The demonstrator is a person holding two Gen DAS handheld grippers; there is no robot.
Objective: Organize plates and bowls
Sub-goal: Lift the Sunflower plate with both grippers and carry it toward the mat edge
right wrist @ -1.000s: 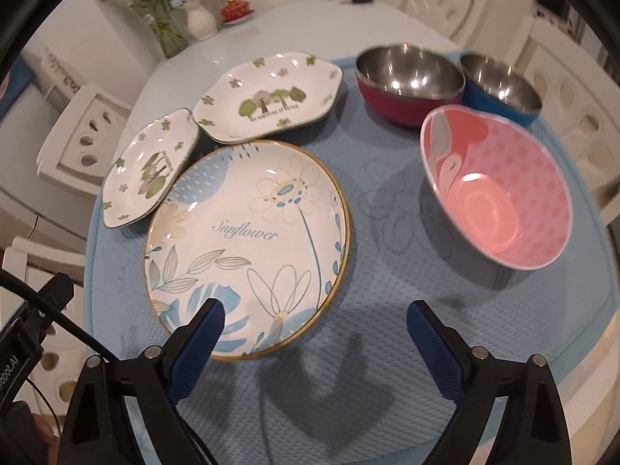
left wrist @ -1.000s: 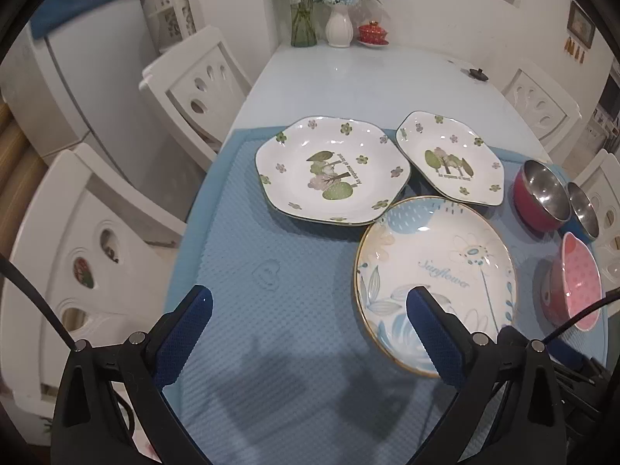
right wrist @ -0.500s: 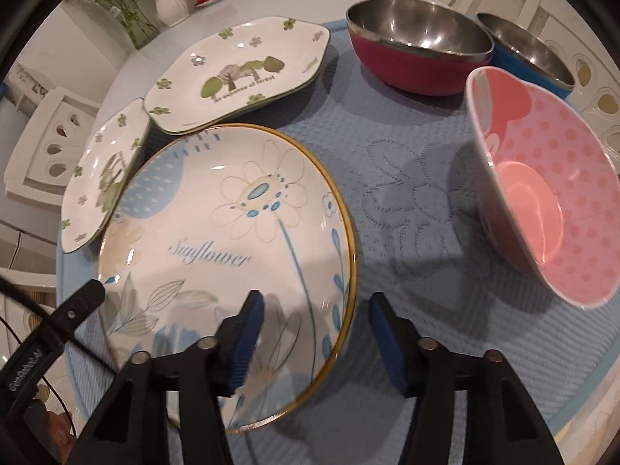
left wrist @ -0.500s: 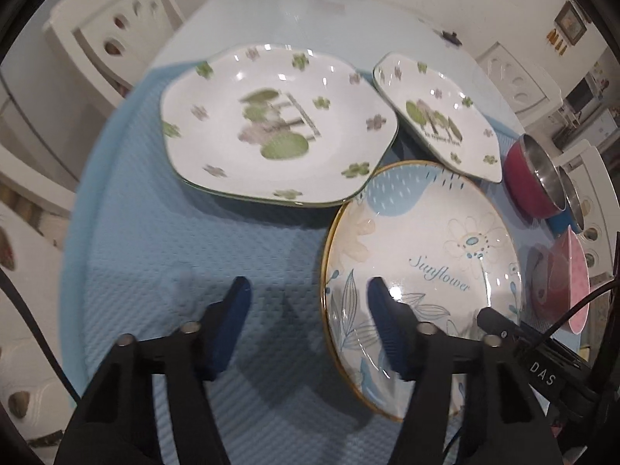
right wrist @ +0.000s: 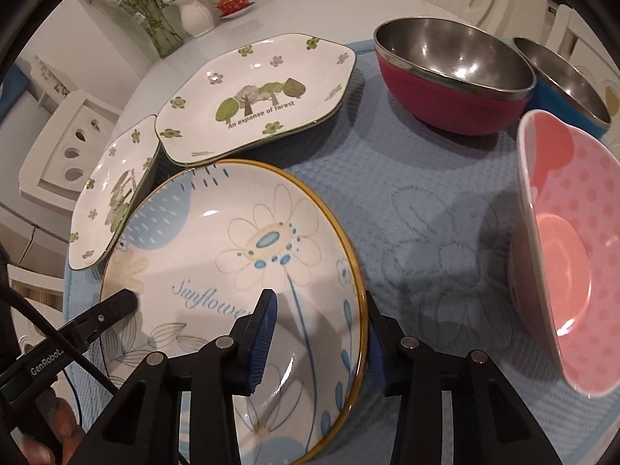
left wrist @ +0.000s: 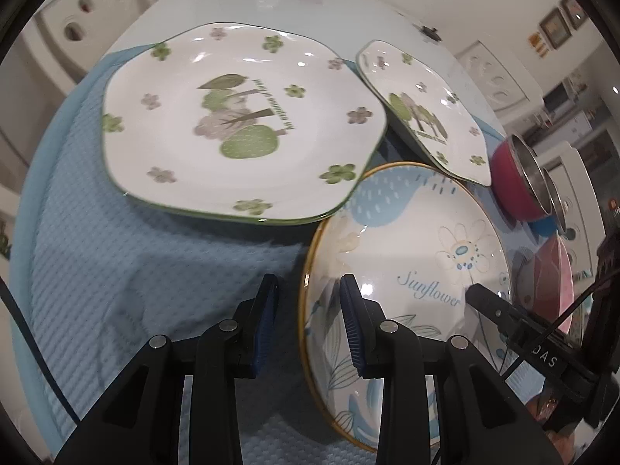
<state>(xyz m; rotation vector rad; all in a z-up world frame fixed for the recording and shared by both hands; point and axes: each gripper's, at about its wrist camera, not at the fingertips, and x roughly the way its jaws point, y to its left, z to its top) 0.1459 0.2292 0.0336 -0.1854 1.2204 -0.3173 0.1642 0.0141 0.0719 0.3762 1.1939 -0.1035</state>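
A round gold-rimmed "Sunflower" plate [left wrist: 422,255] lies on the blue mat, also in the right wrist view [right wrist: 217,255]. My left gripper [left wrist: 308,319] straddles its left rim, jaws partly closed, one finger each side. My right gripper [right wrist: 319,341] straddles its right rim the same way. Neither visibly pinches the rim. A large forest plate [left wrist: 240,120] and a smaller one [left wrist: 422,104] lie beyond; they also show in the right wrist view [right wrist: 112,193] [right wrist: 259,97]. A red steel bowl [right wrist: 449,77], a blue one [right wrist: 562,81] and a pink dotted bowl [right wrist: 569,248] sit right.
The blue mat [left wrist: 116,271] covers the near end of a white table [left wrist: 271,4]. White chairs [right wrist: 66,143] stand around it. A vase of flowers [right wrist: 193,11] and a small red dish [right wrist: 232,0] stand at the far end.
Both grippers moved down and forward onto the Sunflower plate's opposite rims, and their jaws narrowed steadily from wide open.
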